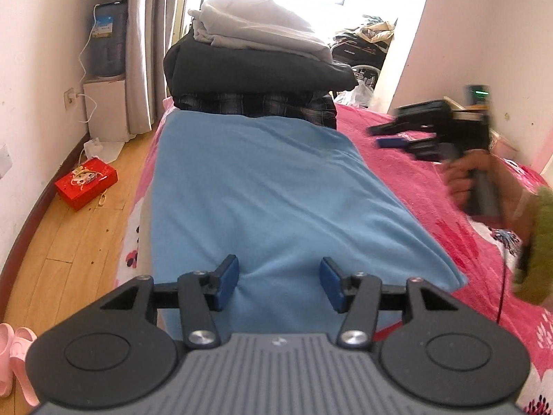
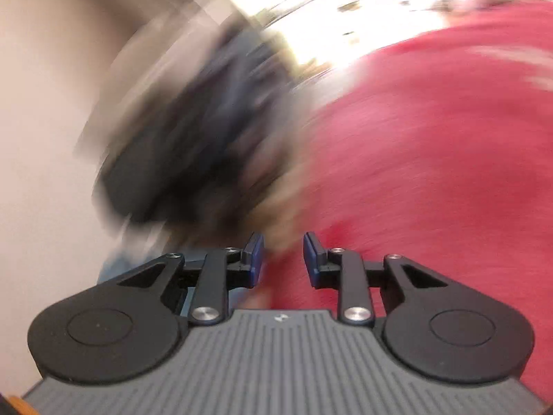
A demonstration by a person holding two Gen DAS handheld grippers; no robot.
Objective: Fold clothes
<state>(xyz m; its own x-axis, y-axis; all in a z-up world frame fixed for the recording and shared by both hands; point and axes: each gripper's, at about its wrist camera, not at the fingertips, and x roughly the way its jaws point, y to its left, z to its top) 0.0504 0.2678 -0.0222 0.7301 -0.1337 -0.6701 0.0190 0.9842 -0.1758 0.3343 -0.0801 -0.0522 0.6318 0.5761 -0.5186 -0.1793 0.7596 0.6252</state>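
We see a soft, fleecy light-blue cloth (image 1: 273,186) folded into a long smooth rectangle along the left side of the bed, lying flat on a fuzzy pink blanket (image 1: 414,180) with white and dark printed patches. Our left gripper (image 1: 280,283) hangs just over the cloth's near end, its blue-padded jaws set wide apart with nothing pinched between them. At the cloth's far end rises a stack of folded clothes (image 1: 259,65): pale grey on top, a thick dark garment beneath it, and a plaid one at the bottom. Our right gripper (image 1: 390,138) hovers above the pink blanket off to the right, smeared by blur, gripped by a hand (image 1: 463,180) with a fuzzy green cuff; from its own camera the right gripper's jaws show a narrow gap and hold nothing. Left of the bed lie a wooden plank floor (image 1: 69,242), a glossy red box (image 1: 86,183), pink slippers (image 1: 13,359) cut off by the frame edge, and a water dispenser (image 1: 107,69) beside grey curtains. The window glare washes out whatever lies behind the stack. The right wrist view is so blurred that we make out only pink fabric and a dark streaked mass.
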